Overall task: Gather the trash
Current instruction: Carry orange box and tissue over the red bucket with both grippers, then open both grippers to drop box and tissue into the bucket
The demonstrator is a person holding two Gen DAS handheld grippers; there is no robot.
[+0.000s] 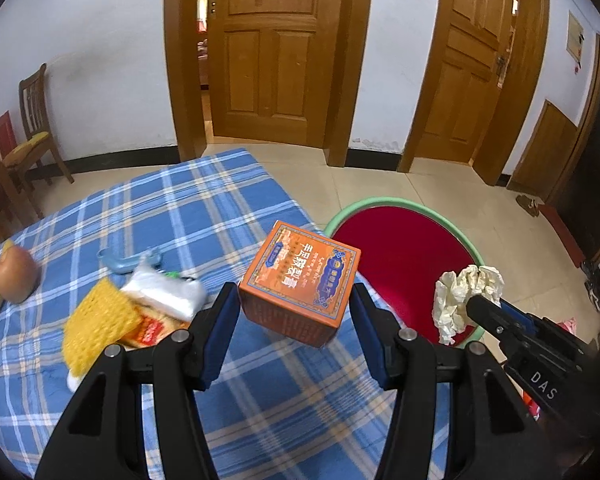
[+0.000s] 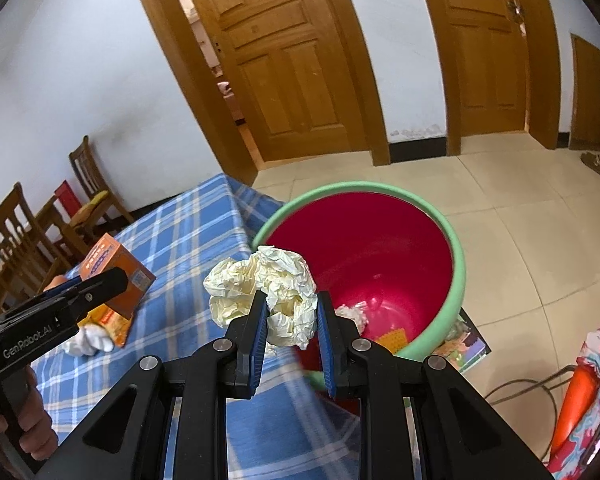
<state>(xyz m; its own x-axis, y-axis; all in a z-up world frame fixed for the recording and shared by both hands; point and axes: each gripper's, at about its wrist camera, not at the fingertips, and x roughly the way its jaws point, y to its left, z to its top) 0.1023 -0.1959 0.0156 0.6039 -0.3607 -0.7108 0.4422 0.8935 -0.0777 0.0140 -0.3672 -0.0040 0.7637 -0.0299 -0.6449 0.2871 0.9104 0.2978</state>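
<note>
An orange printed box [image 1: 300, 280] is clamped between the blue pads of my left gripper [image 1: 294, 292], just above the blue plaid table [image 1: 180, 208] near its right edge. My right gripper [image 2: 292, 298] is shut on a crumpled cream paper ball [image 2: 260, 284], held over the near rim of the bin [image 2: 458, 280], which is red inside with a green rim. The left wrist view shows the bin [image 1: 380, 202] beyond the box, and the paper ball [image 1: 466, 292] in the right gripper [image 1: 480, 306]. The right wrist view shows the box [image 2: 112, 264] in the left gripper [image 2: 100, 284].
On the table lie a yellow sponge [image 1: 98, 320], an orange snack wrapper [image 1: 152, 330], a white plastic bag [image 1: 168, 292], a blue object [image 1: 120, 262] and a round brownish fruit [image 1: 15, 276]. White paper [image 2: 352, 314] lies inside the bin. Wooden chairs [image 1: 36, 120] stand at the left.
</note>
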